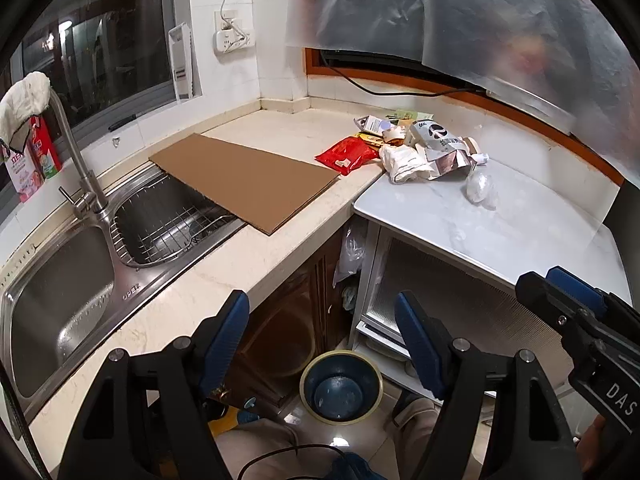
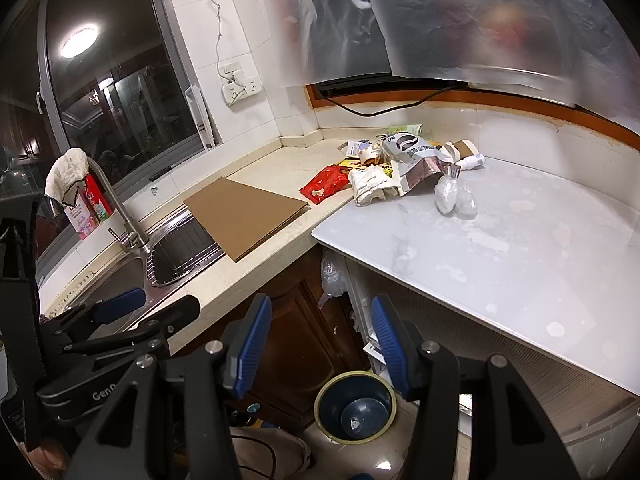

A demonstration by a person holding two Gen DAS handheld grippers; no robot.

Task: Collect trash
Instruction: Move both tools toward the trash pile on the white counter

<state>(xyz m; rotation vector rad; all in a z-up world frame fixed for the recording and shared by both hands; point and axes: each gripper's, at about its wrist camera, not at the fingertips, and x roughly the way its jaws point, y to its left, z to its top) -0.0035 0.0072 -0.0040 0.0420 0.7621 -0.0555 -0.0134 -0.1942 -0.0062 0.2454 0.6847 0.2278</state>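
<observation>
Shiny steel makes the sink [image 1: 60,304] on the left, with a bent tap [image 1: 76,160] and a wire rack [image 1: 172,228] in the smaller bowl. Next comes a flat brown cardboard sheet [image 1: 244,176] on the cream stone counter [image 1: 224,264]. Further right, the trash pile [image 1: 416,148] sits where the counter meets the smooth white table [image 1: 500,232]: a red crinkly wrapper [image 1: 347,154], crumpled white paper [image 1: 404,164], a torn silver bag [image 1: 440,140] and a clear plastic ball [image 1: 480,188]. Down on the floor stands a round blue bin [image 1: 341,386]. The left gripper [image 1: 322,340] and right gripper [image 2: 320,344] both hang wide apart with nothing between their ridged blue pads.
</observation>
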